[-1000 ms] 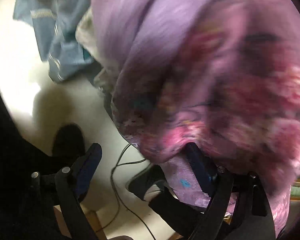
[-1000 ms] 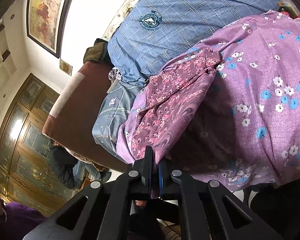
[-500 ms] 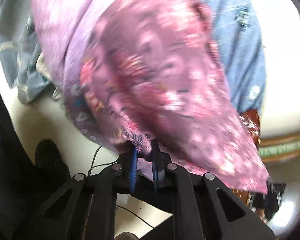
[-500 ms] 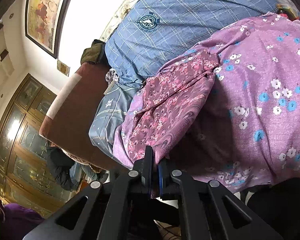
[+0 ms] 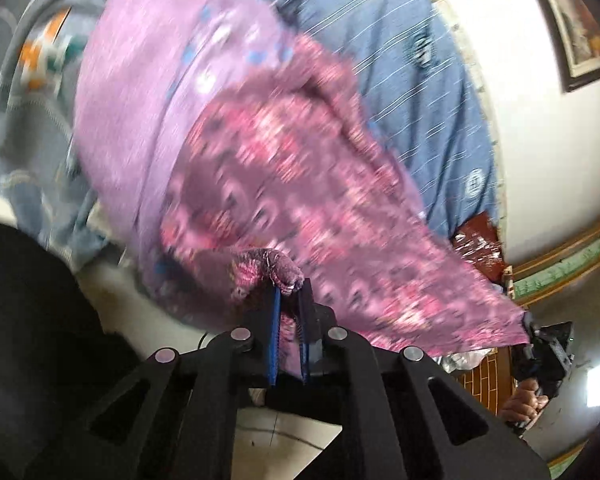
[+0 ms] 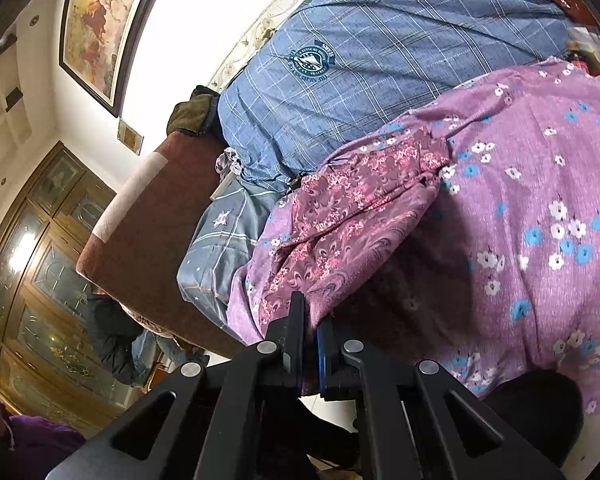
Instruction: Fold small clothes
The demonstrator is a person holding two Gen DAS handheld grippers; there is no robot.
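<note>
Blue checked bedding [image 6: 380, 52], maroon floral garment [image 5: 300, 200] stretched crosswise between both grippers' fingers [image 5: 275, 320]

A framed painting [image 6: 100, 20] is hanging on a white wall [image 6: 196, 20] above a bed [image 6: 140, 216] with a brown base. A blue checked quilt [image 6: 380, 60] is lying across it. A wooden glass-fronted cabinet [image 6: 40, 260] is reflecting light; pale floor [image 5: 292, 432] is showing below.
</note>
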